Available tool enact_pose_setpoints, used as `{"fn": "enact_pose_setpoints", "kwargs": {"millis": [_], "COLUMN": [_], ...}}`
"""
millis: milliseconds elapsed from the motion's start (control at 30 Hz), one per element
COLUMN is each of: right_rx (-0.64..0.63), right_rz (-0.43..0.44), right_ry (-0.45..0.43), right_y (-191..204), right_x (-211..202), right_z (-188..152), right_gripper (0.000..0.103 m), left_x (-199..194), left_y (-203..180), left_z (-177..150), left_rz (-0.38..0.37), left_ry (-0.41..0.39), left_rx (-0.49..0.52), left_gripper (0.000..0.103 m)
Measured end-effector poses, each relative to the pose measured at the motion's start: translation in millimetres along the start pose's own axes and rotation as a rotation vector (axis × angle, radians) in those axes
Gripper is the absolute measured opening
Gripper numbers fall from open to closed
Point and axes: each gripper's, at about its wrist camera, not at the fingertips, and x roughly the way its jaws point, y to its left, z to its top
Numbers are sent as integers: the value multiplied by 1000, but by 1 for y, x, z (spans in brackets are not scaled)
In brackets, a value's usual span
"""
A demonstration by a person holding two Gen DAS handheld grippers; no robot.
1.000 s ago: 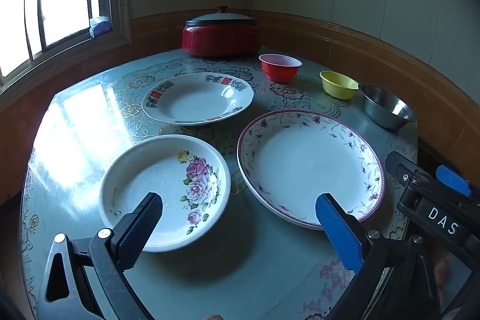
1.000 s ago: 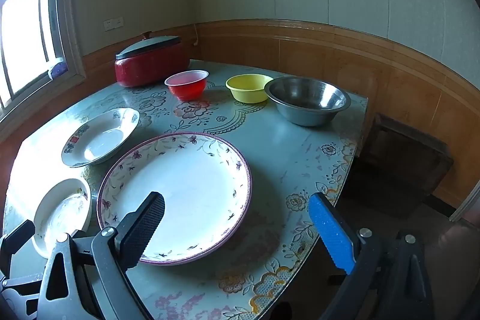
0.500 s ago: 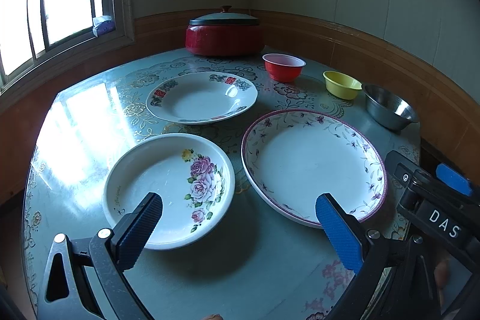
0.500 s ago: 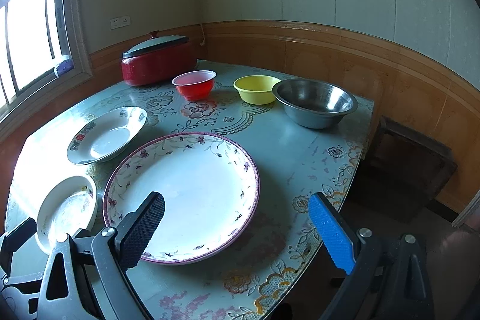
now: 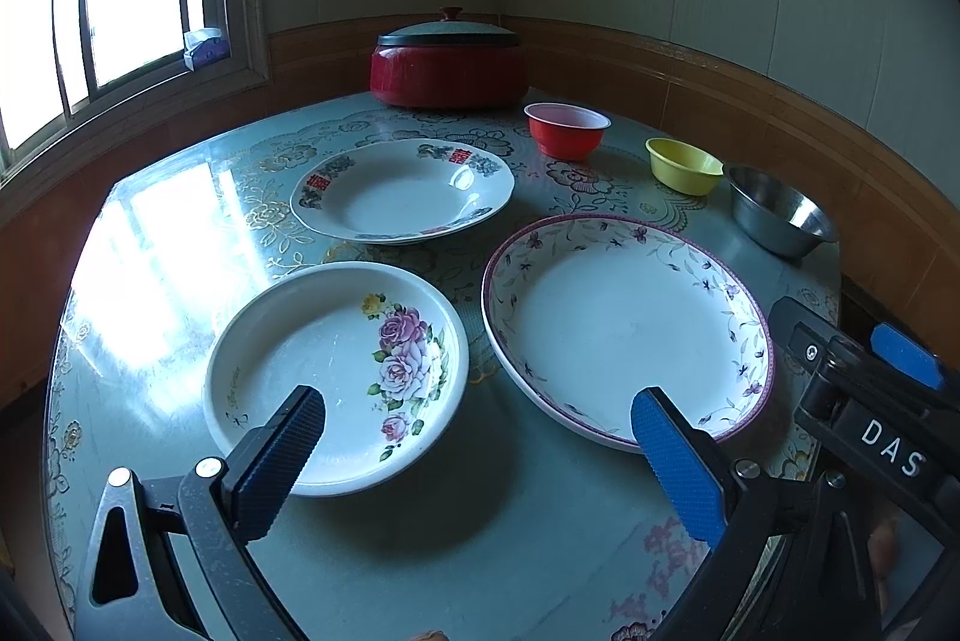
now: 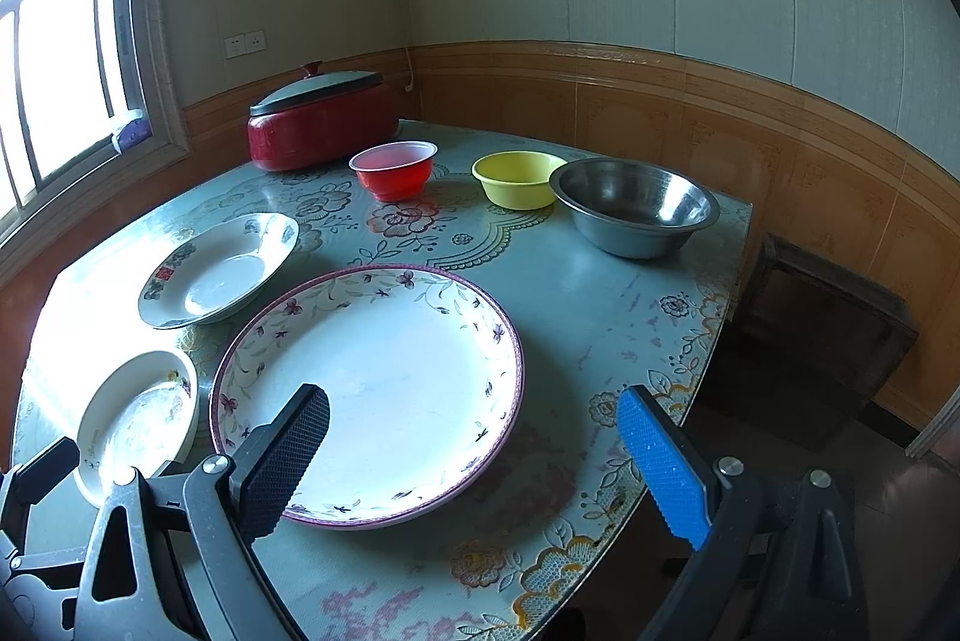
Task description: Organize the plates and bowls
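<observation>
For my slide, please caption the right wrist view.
Open right tongs hover over large purple-rimmed floral plate on a patterned table.

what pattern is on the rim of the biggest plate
Small purple flowers on trailing vines, edged with a thin purple band, on the biggest plate; clearest in the left wrist view.

On the desk [image 5: 150, 233], three plates [image 5: 336, 377] sit in front; three bowls [image 6: 636, 209] line the far right; the lidded pot [image 5: 447, 68] stands behind.
</observation>
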Motion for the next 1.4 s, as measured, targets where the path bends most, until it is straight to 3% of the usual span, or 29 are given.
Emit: {"fn": "enact_pose_setpoints", "kwargs": {"millis": [1400], "right_rx": [-7], "right_rz": [22], "right_ry": [1], "right_y": [4], "right_x": [1], "right_z": [1], "right_gripper": [99], "left_x": [2], "left_y": [0], "left_z": [-1], "left_rz": [-8], "left_ry": [14], "left_rx": [-5], "left_gripper": [103]}}
